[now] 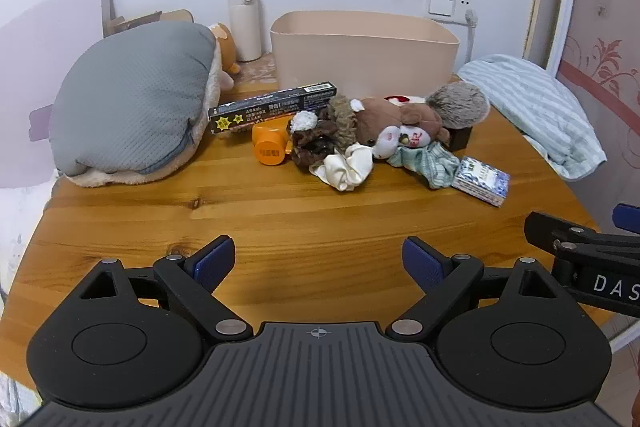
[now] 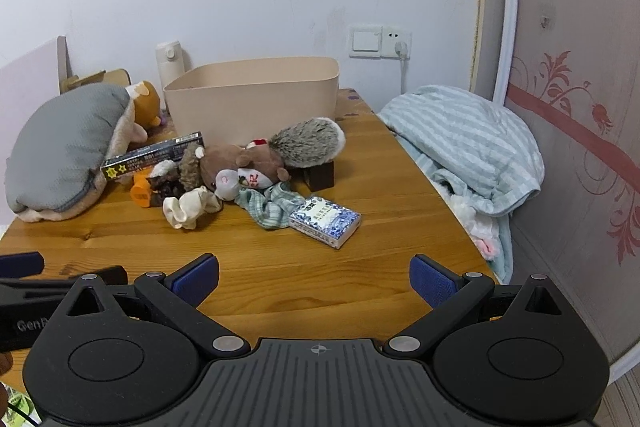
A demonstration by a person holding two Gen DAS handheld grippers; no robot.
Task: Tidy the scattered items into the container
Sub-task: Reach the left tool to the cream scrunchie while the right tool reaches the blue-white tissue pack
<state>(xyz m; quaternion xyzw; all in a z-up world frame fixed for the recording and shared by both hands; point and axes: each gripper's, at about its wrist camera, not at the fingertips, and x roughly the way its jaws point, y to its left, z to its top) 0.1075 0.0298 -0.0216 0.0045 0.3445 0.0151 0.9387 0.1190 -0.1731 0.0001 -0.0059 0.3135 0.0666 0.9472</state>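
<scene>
A beige bin [image 1: 364, 53] [image 2: 252, 103] stands at the back of the wooden table [image 1: 280, 227]. In front of it lies a heap: a long black box [image 1: 272, 101] [image 2: 150, 155], an orange cap [image 1: 270, 145] [image 2: 141, 191], a brown scrunchie [image 1: 314, 143], a white scrunchie [image 1: 348, 167] [image 2: 190, 209], a plush squirrel [image 1: 408, 123] [image 2: 260, 159], a striped cloth [image 1: 432, 161] [image 2: 272, 207], a blue-white card box [image 1: 482, 180] [image 2: 325, 221] and a dark block [image 2: 320, 175]. My left gripper [image 1: 318, 265] and right gripper [image 2: 314, 279] are both open and empty, near the table's front edge.
A grey cushion [image 1: 132, 103] [image 2: 60, 155] with a plush toy [image 2: 144, 103] lies at the left. A white bottle [image 1: 244, 23] stands beside the bin. A striped blanket [image 1: 532, 107] [image 2: 468, 143] lies off the table's right edge. A wall socket [image 2: 380, 41] is behind.
</scene>
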